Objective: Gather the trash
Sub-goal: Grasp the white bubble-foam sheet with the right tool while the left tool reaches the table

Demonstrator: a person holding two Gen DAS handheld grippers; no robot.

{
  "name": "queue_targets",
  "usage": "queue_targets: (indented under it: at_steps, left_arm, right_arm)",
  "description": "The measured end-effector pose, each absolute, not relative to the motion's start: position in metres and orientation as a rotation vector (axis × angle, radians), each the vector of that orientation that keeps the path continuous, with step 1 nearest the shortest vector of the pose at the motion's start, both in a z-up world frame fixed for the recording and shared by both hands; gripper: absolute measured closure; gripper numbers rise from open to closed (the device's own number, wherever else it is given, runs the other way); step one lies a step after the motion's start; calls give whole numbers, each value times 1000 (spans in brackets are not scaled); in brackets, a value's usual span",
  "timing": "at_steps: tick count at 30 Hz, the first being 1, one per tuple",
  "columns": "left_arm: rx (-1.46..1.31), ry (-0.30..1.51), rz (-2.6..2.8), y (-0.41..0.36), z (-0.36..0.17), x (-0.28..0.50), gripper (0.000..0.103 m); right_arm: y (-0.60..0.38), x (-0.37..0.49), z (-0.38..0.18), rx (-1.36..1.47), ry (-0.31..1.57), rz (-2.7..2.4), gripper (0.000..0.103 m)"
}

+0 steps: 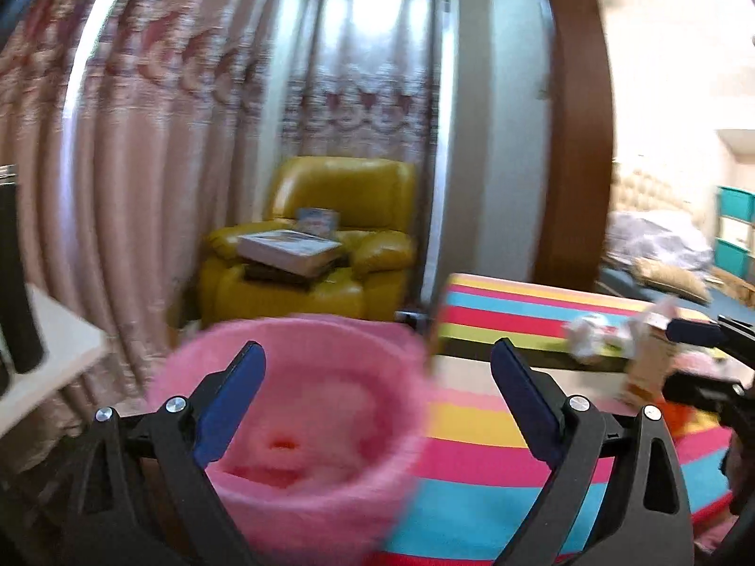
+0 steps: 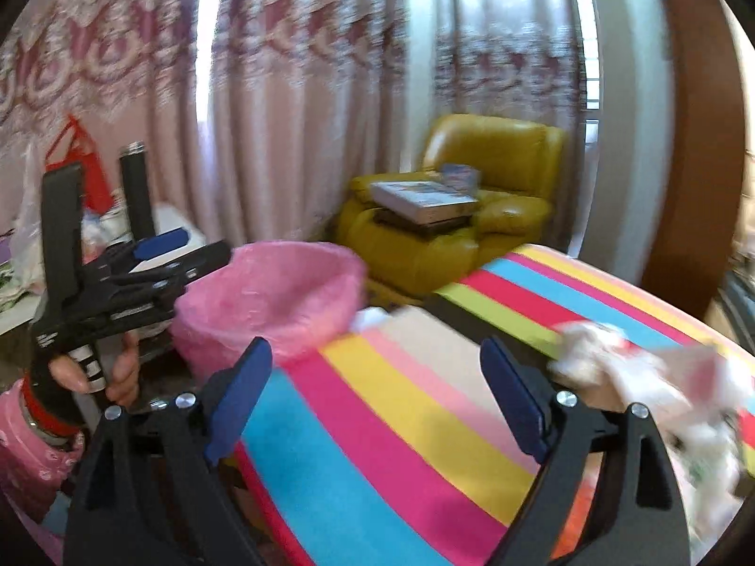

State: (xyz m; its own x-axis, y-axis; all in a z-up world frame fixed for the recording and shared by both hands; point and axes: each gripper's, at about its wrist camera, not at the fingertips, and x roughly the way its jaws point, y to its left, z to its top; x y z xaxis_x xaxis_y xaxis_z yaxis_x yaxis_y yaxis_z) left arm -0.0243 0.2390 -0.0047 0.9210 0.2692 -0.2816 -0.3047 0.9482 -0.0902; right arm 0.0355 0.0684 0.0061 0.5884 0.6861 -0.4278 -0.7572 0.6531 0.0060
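A bin lined with a pink bag [image 1: 302, 405] stands beside the striped table [image 1: 472, 467]; it also shows in the right wrist view [image 2: 273, 302]. My left gripper [image 1: 377, 401] is open and empty, above the bin's rim. My right gripper [image 2: 377, 387] is open and empty over the striped table [image 2: 377, 424]. Crumpled white paper trash [image 2: 660, 377] lies on the table right of it. The same trash [image 1: 599, 335] and a small brown carton [image 1: 651, 368] show in the left wrist view, next to the right gripper's fingers [image 1: 693, 330]. The left gripper shows at the left [image 2: 160, 245].
A yellow armchair [image 1: 330, 240] with books stands behind, by pink curtains [image 1: 141, 141]. A white side table [image 1: 52, 358] with a black bottle [image 2: 137, 188] is left of the bin. A brown door frame [image 1: 580, 118] is to the right.
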Motion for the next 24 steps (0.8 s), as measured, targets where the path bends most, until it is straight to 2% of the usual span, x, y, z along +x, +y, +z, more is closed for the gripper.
queue_targets:
  at_steps: [13, 24]
  left_arm:
    - [-66, 415, -80, 104, -32, 36, 13]
    - [-21, 488, -201, 41, -58, 68, 13]
  right_arm:
    - [-124, 45, -28, -14, 519, 384, 16]
    - [-146, 109, -67, 52, 722, 106, 16]
